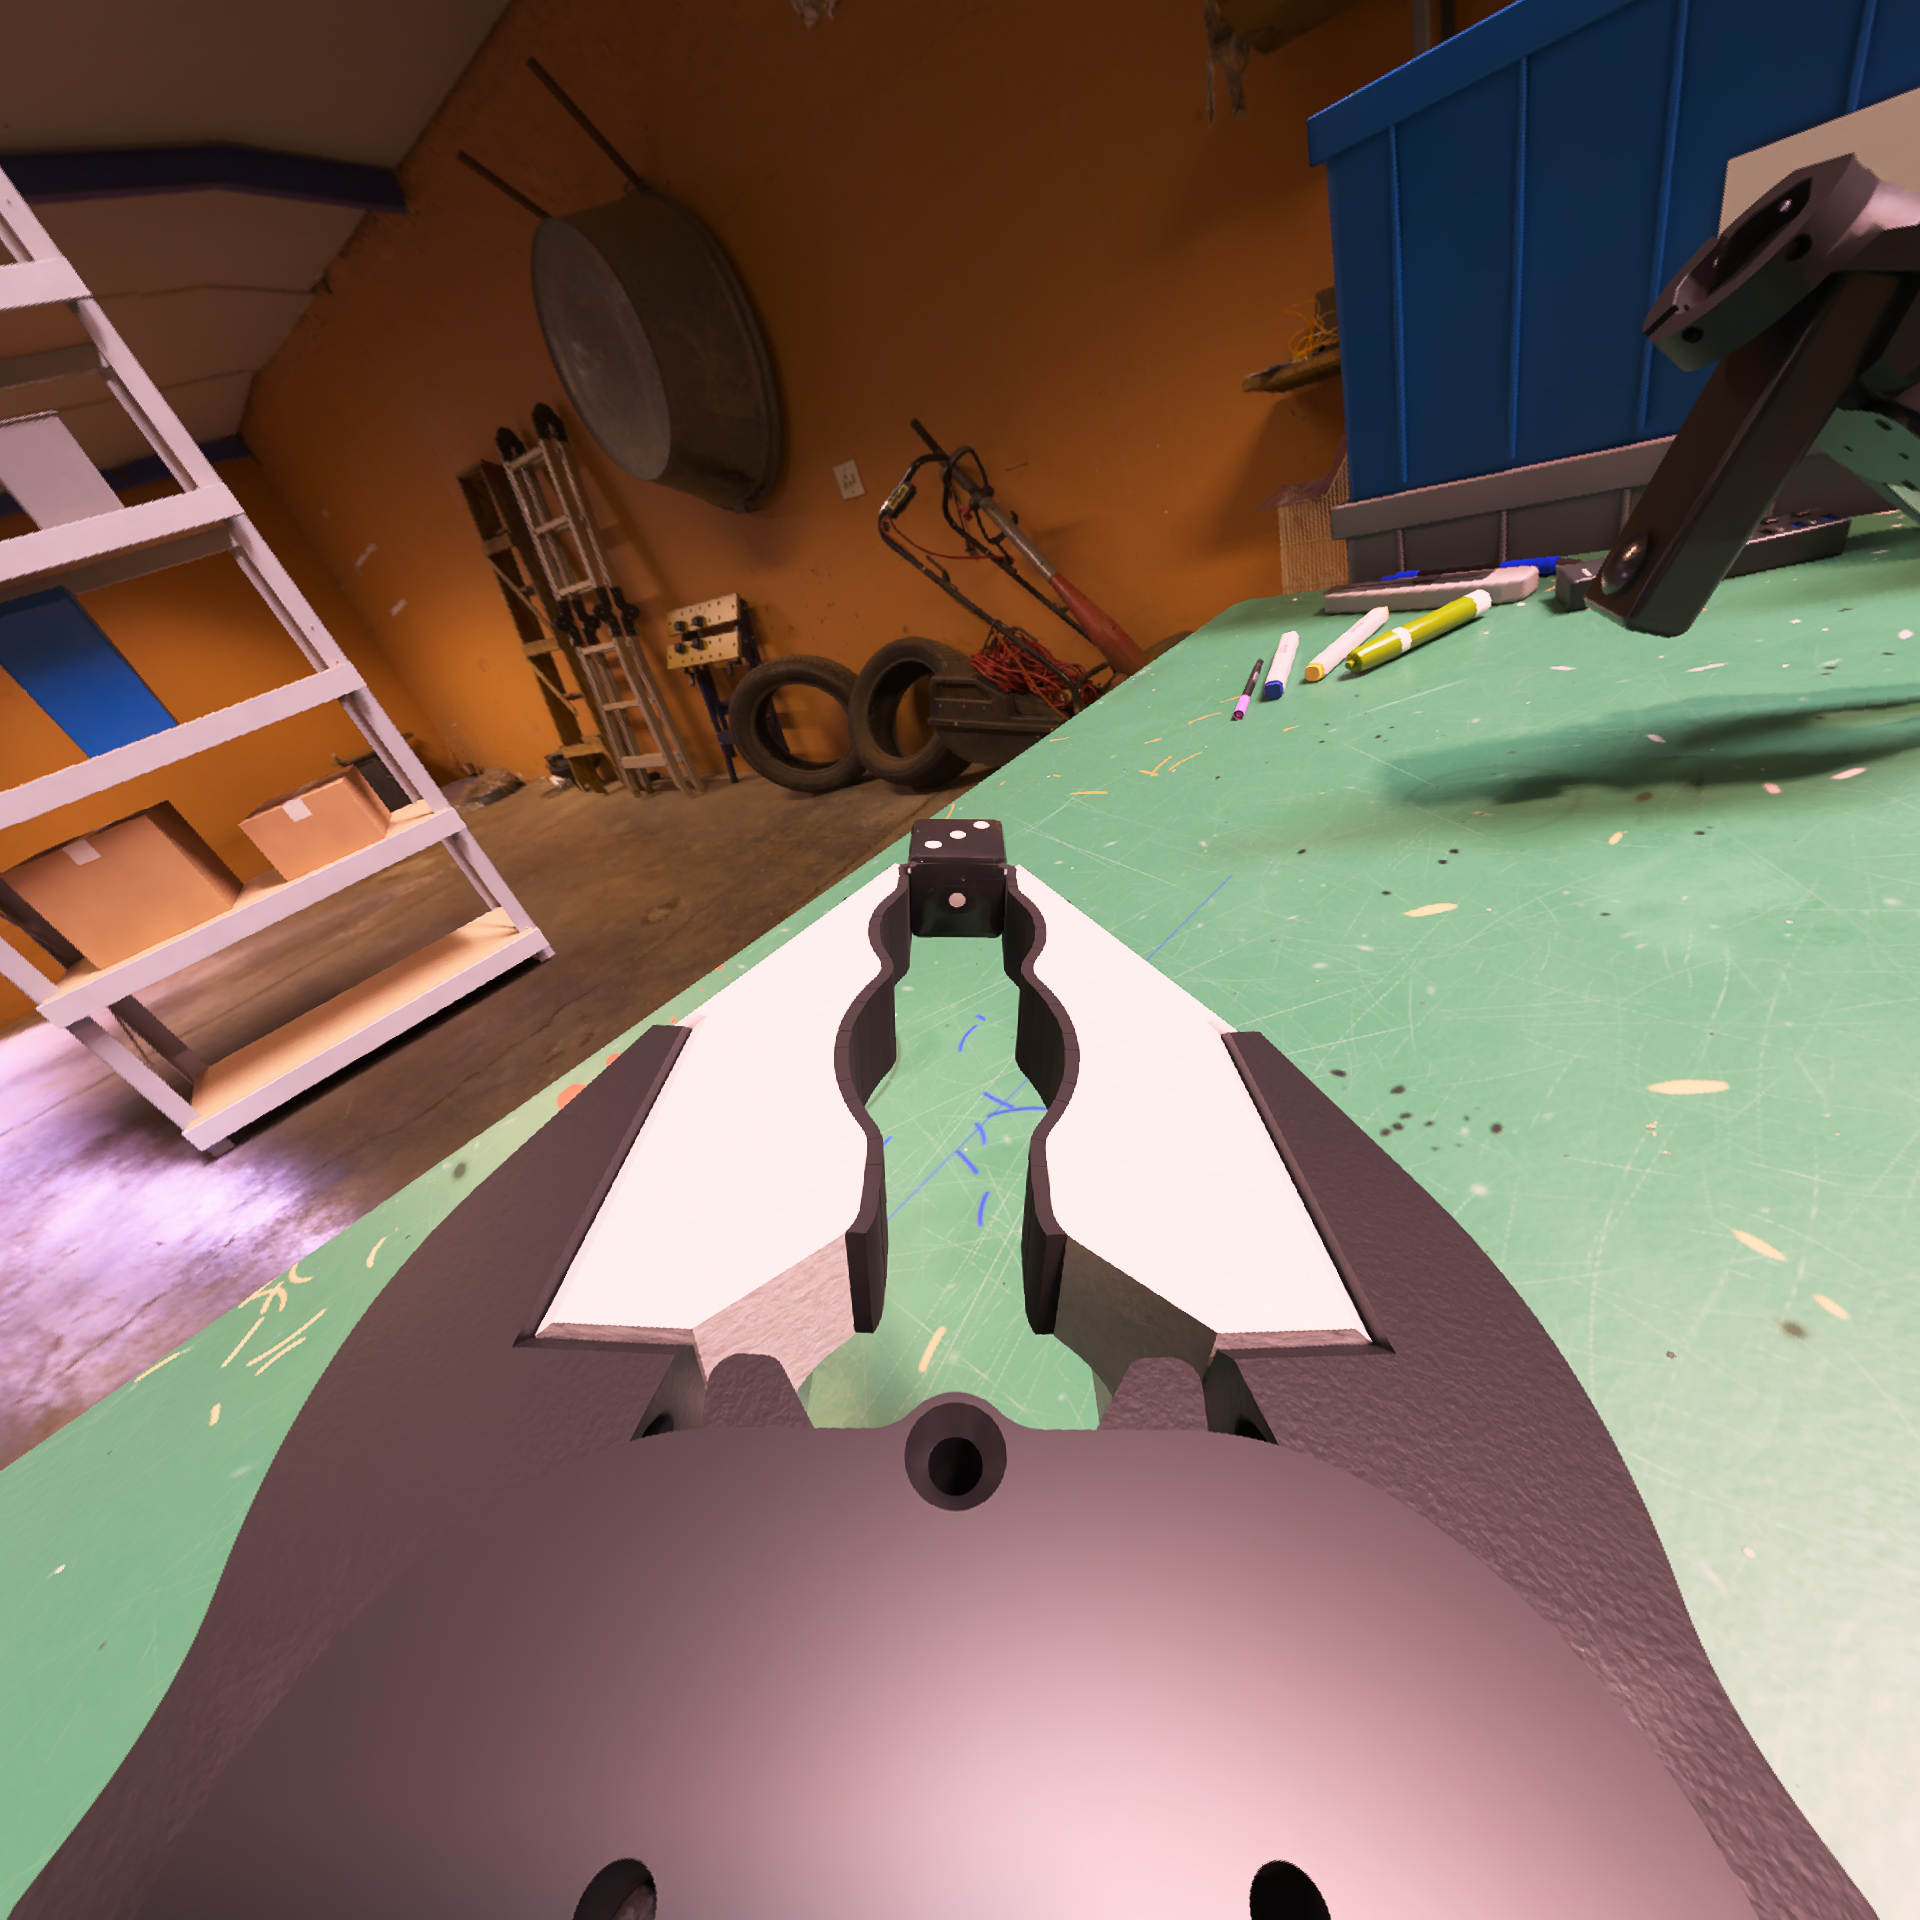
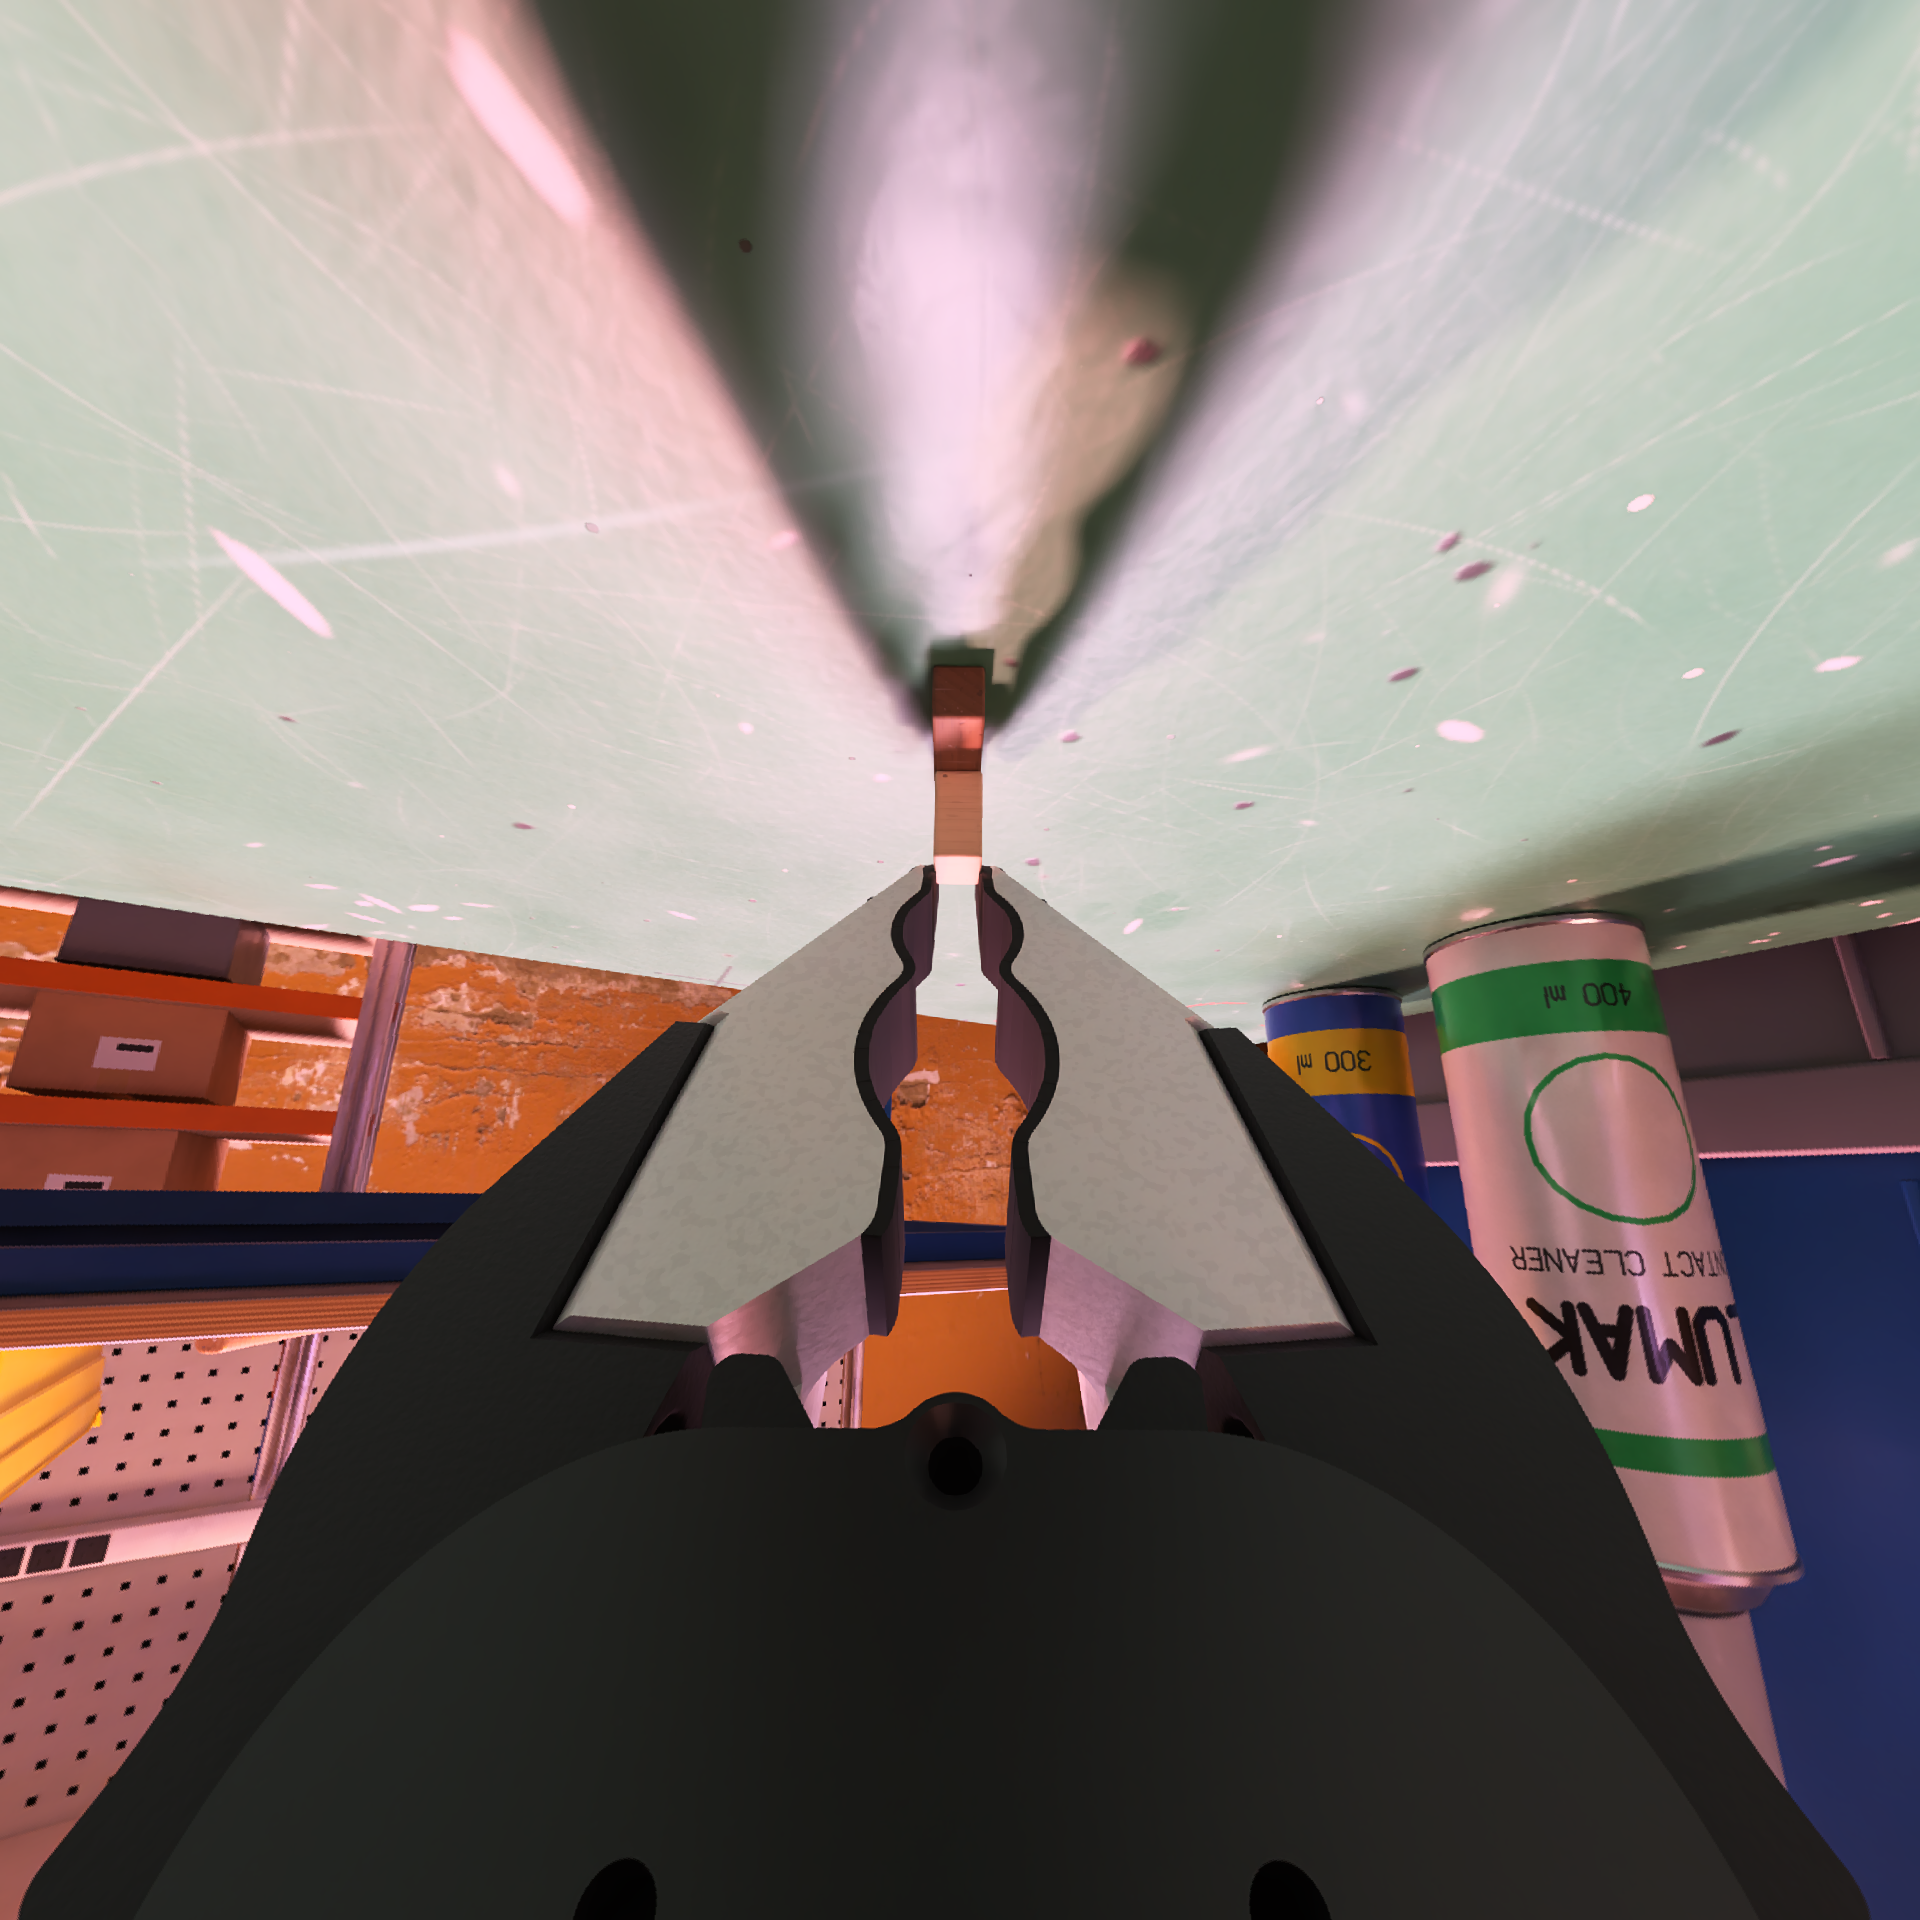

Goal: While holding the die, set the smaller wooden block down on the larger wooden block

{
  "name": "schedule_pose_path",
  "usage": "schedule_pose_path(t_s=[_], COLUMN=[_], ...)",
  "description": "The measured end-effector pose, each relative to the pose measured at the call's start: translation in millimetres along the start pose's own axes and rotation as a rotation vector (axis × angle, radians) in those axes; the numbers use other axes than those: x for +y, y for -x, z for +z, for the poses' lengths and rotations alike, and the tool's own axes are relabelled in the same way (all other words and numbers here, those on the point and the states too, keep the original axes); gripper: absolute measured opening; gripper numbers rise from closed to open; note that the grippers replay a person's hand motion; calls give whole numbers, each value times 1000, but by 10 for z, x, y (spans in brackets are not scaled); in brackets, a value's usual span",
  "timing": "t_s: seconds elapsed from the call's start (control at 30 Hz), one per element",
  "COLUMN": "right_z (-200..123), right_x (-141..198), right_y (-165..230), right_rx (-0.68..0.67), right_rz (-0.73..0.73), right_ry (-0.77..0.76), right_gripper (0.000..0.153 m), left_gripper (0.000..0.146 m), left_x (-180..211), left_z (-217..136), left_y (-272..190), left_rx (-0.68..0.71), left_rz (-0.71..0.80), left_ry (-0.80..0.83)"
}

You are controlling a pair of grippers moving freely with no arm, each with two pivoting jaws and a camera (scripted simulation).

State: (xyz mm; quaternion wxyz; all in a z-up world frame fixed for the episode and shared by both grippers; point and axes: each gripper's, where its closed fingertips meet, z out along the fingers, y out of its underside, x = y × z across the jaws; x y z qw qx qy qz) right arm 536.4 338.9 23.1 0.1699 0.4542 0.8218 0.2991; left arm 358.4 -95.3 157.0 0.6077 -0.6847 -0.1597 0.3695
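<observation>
1. The left gripper [image 1: 956,883] was clamped on a black die [image 1: 956,878] with white pips, held at its fingertips above the green table [image 1: 1455,1039] near the table's edge.
2. The right gripper [image 2: 957,883] gripped a pale, smaller wooden block [image 2: 957,826] at its tips; this block met the darker, larger wooden block [image 2: 957,707] resting on the table.
3. Markers [image 1: 1413,634] and a blue bin [image 1: 1507,291] lay well apart from the die; two spray cans [image 2: 1600,1195] stood beside the right gripper.
</observation>
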Motion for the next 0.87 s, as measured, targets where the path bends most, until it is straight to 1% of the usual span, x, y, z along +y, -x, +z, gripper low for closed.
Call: schedule_pose_path(t_s=[0.07,0.2,0.3,0.4,0.47,0.53,0.63,0.7,0.77,0.87], right_z=[-2,-17,-104,-283,-393,-419,-265,-96,26,27], right_x=[-5,-8,-4,118,238,313,278,227,179,95], right_y=[4,3,-41,-92,-151,-170,-106,-67,-81,-43], right_rx=[-2,2,28,15,7,2,9,21,73,99], right_rz=[0,-1,-17,5,49,65,26,20,31,22], right_ry=[-4,-10,-82,-265,-430,-592,-782,-851,-897,-1002], right_gripper=[7,12,15,17,19,20,20,21,21,19], left_gripper=[16,16,16,16,16,16,16,16,16,16], left_x=[1,1,-2,-1,3,2,-1,-9,-13,-5], left_z=[0,-1,-3,-4,-3,-2,1,2,5,13], left_y=[2,4,7,12,16,17,7,-6,-25,-53], left_rx=[-1,-2,-3,-5,-6,-8,-4,0,4,10], left_rz=[1,0,0,-2,-3,-5,-10,-11,-9,2], left_ry=[0,0,-1,-1,0,0,1,-1,-1,5])
